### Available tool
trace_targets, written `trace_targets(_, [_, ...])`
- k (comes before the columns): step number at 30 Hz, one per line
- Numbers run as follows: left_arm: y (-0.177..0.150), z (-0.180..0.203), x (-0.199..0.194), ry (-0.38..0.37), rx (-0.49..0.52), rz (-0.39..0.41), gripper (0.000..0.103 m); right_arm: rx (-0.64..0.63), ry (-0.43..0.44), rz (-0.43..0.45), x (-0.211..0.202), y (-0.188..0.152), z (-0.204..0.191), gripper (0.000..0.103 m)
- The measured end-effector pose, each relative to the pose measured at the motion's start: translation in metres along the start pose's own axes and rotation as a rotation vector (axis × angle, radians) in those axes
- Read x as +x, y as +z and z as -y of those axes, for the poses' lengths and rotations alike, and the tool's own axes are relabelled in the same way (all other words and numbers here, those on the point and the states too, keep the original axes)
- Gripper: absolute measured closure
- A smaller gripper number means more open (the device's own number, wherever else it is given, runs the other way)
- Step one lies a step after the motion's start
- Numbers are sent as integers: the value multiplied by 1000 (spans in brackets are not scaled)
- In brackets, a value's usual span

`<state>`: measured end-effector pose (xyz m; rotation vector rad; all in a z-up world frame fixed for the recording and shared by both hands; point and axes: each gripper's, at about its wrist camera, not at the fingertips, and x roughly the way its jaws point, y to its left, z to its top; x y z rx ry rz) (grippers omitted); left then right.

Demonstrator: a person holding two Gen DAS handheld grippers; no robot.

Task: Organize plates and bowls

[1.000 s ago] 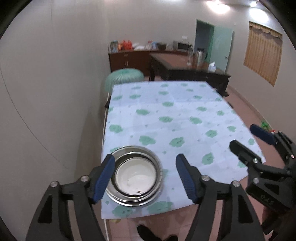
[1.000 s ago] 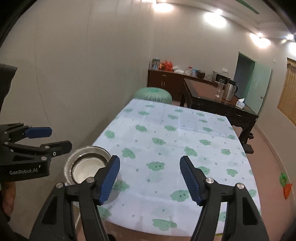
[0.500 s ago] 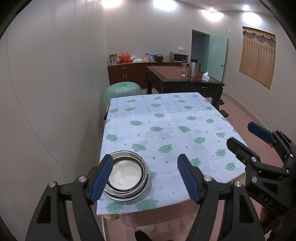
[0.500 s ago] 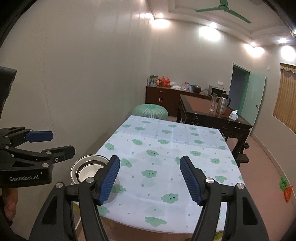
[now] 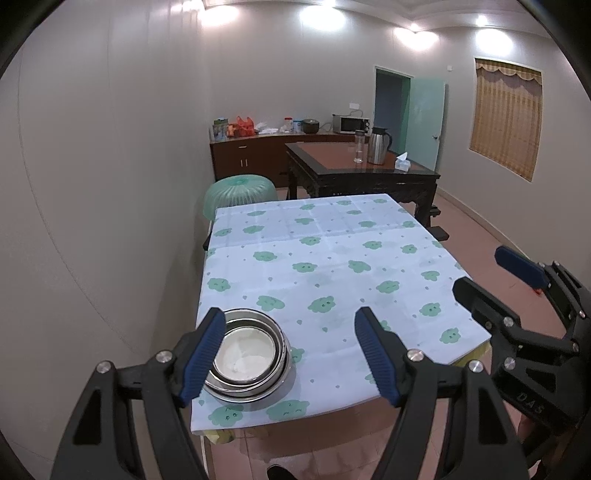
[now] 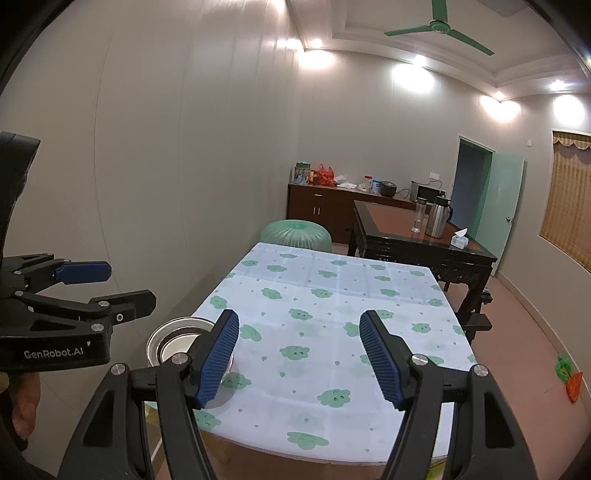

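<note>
A table (image 5: 332,266) is being covered by a pale blue cloth (image 6: 332,314) printed with green blobs, and it is being kept close against a plain grey wall (image 5: 110,184) on its left side. A nested stack of steel bowls (image 5: 247,360), the innermost showing white inside, is being carried on the cloth at the near left corner, just beside the table edge. The left gripper (image 5: 290,354) is being held above and in front of that corner, its jaws spread wide with nothing between them; the stack is being seen just inside its left finger, apart from the pads. The right gripper (image 6: 299,356) is being held wide open and empty over the near edge of the table, with the stack partly hidden behind its left finger. Beyond the far end of the table a green mesh dome (image 5: 240,194) is being seen, and behind it a dark wooden table (image 5: 362,170) is bearing a steel jug (image 5: 378,149), a glass and a tissue box. A brown sideboard (image 6: 317,212) with jars, a red bag and a microwave is being set along the back wall. A green door (image 6: 506,206) is being held ajar, a window blind (image 5: 504,118) is being hung on the right wall, and a green ceiling fan (image 6: 439,27) is being lit by ceiling lamps
</note>
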<state>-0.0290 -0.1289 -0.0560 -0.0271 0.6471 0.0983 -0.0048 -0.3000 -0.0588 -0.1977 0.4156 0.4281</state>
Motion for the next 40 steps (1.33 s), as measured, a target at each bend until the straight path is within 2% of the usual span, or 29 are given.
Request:
trace_targets(11, [8, 7, -8, -22, 31, 14, 29, 7, -31, 29, -16, 2, 1, 33])
trace_targets(24, [14, 14, -7, -10, 37, 36, 29, 15, -49, 68, -21, 7, 11, 33])
trace_targets(26, [14, 15, -5, -9, 38, 32, 25, 12, -44, 66, -19, 7, 11, 33])
trace_targets(28, [14, 16, -4, -8, 38, 31, 16, 10, -44, 66, -18, 6, 11, 33])
trace_targets(40, [13, 24, 10, -17, 49, 5, 16, 24, -40, 61, -9, 5, 17, 33])
